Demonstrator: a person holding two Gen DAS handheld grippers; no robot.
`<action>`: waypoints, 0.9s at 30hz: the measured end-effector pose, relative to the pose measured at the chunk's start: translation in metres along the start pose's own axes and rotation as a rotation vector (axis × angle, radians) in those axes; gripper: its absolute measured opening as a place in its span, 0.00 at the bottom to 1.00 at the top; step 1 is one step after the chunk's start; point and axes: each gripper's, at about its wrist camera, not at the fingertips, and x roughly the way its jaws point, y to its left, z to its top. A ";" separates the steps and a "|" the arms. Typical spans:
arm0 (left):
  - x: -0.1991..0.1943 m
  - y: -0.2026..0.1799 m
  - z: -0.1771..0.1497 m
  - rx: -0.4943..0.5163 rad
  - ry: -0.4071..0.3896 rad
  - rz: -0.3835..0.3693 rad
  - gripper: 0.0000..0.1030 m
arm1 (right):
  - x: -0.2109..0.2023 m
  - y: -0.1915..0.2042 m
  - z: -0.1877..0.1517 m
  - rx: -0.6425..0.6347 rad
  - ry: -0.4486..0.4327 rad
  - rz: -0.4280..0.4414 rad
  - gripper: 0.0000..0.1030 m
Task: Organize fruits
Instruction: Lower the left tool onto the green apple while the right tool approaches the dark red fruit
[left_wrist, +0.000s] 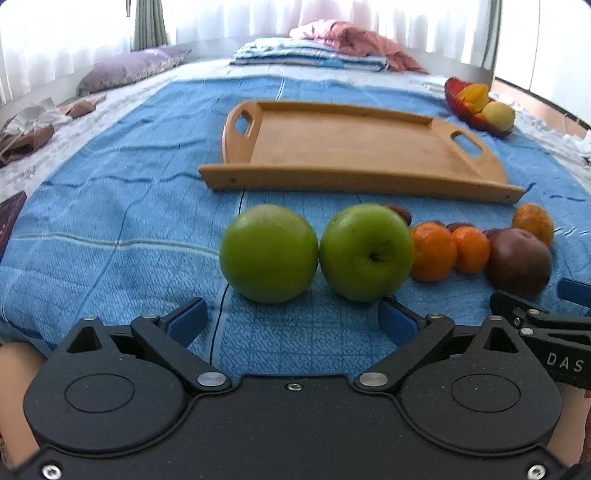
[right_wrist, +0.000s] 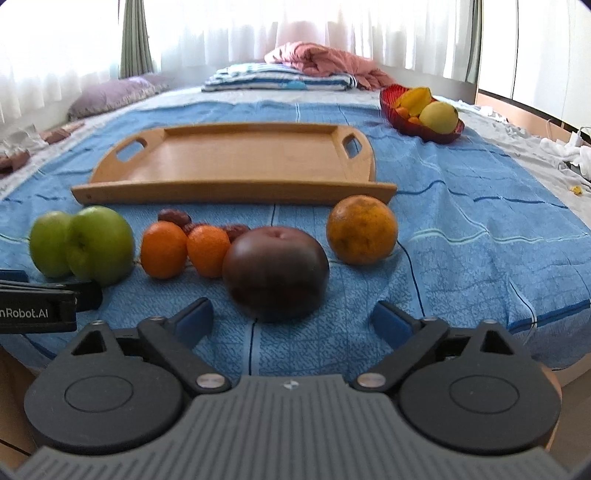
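Note:
Two green apples (left_wrist: 269, 253) (left_wrist: 365, 253) touch side by side on the blue bedspread, just beyond my left gripper (left_wrist: 293, 321), which stands open with nothing between its blue pads. Right of them lie two mandarins (left_wrist: 432, 251), a dark purple-brown fruit (right_wrist: 275, 271) and a larger orange (right_wrist: 362, 229). The dark fruit sits just ahead of my right gripper (right_wrist: 291, 319), also open and not touching it. Small brown dates (right_wrist: 175, 217) lie behind the mandarins. A bare wooden tray (right_wrist: 236, 192) with handle cut-outs lies beyond the fruit row.
A red bowl (right_wrist: 443, 134) holding yellow and orange fruit sits at the far right of the bed. Folded striped bedding (right_wrist: 277, 81), a pink blanket and a purple pillow (right_wrist: 110, 94) lie at the far end. The bed's front edge runs right below both grippers.

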 end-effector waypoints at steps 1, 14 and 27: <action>-0.004 0.000 0.000 0.003 -0.019 -0.003 0.93 | -0.001 -0.001 0.001 0.002 -0.010 0.007 0.91; -0.050 -0.019 0.013 0.093 -0.201 -0.088 0.59 | -0.008 -0.005 0.010 0.068 -0.087 0.039 0.76; -0.027 -0.031 0.006 0.056 -0.123 -0.119 0.53 | 0.001 -0.003 0.011 0.031 -0.072 0.062 0.73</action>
